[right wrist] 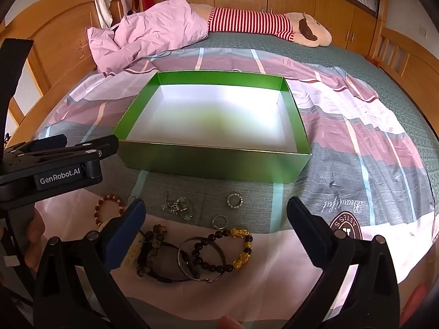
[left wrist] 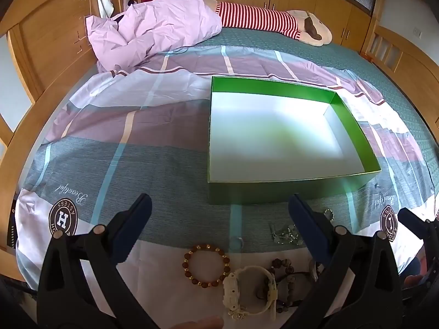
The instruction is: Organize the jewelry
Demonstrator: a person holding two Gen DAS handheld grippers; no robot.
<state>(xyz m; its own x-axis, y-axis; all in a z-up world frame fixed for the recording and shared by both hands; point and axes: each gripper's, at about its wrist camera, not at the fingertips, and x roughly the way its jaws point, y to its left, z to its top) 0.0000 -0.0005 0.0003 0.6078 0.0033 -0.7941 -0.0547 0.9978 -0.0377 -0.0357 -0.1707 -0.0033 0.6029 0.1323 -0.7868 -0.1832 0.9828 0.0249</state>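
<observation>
1. Left tool (left wrist: 219,205): jaws spread fully apart, nothing between the pads, tilted down over the near edge of the bed. Right tool (right wrist: 216,208): jaws likewise wide apart and empty, tilted down beside it.
2. Jewelry, nearest row, lying on the patterned bedsheet (right wrist: 356,142): a brown bead bracelet (left wrist: 206,265), a white watch (left wrist: 248,293), a dark bead bracelet (right wrist: 153,249), a metal bangle (right wrist: 201,259) and a black bead bracelet with gold charms (right wrist: 233,249) overlapping the bangle.
3. Jewelry, next row: a cluster of pale-green earrings (right wrist: 177,205), a small ring (right wrist: 219,220) and a rhinestone ring (right wrist: 235,200), each apart from the others.
4. Green box (right wrist: 214,161): open, white interior empty, standing just beyond the jewelry. Its near wall lies between the jewelry and the interior.
5. Beyond the box: a crumpled pink quilt (right wrist: 153,30) at the left, a plush toy in red-and-white stripes (right wrist: 252,23) at the right, both on the green mattress cover.
6. Room: wooden headboard at the left, wooden cabinets along the far wall.
</observation>
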